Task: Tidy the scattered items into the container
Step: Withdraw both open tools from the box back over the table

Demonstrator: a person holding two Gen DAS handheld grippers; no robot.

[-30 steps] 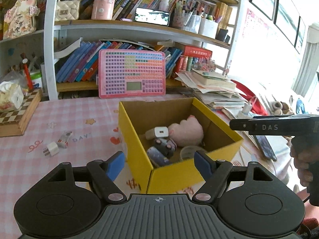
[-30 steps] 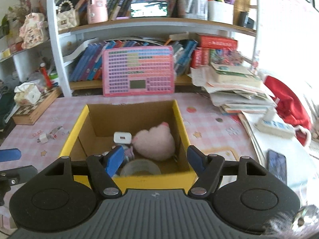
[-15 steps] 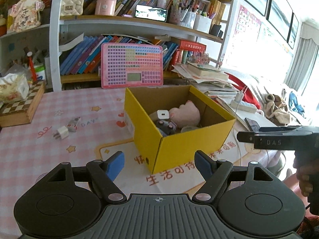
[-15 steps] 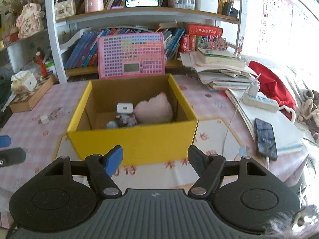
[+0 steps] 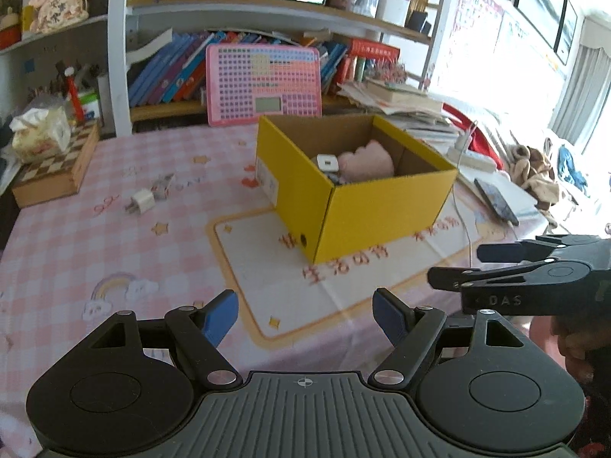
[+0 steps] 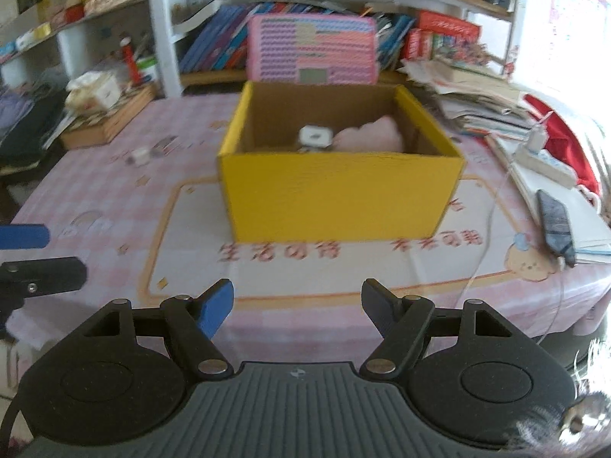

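Looking over the table, I judge the tidying mostly done but not finished. The yellow box (image 5: 357,191) already holds a pink plush toy (image 5: 368,160) and a white charger (image 5: 327,161), with something dark beneath them that I cannot make out from here. Left on the pink checked tablecloth (image 5: 76,252) are a small white plug adapter (image 5: 140,203) and, just beside it, a little wrapped item (image 5: 162,184); both lie well apart from the box, at about nine o'clock of it in my left view. In my right view they show only as a blurred pale spot at ten o'clock of the box, so I would not swear to what the second one is.

My left gripper (image 5: 303,316) hangs over the near edge of the table, tipped downward, its blue pads spread wide with nothing between them. My right gripper (image 6: 298,305) is in the same pose, facing the box's near wall at twelve o'clock, jaws wide and empty. Each sees the other: the right one pokes in at three o'clock of my left view, the left one at nine o'clock of my right view. By my reckoning the adapter pair falls to my left gripper, being nearer that side.
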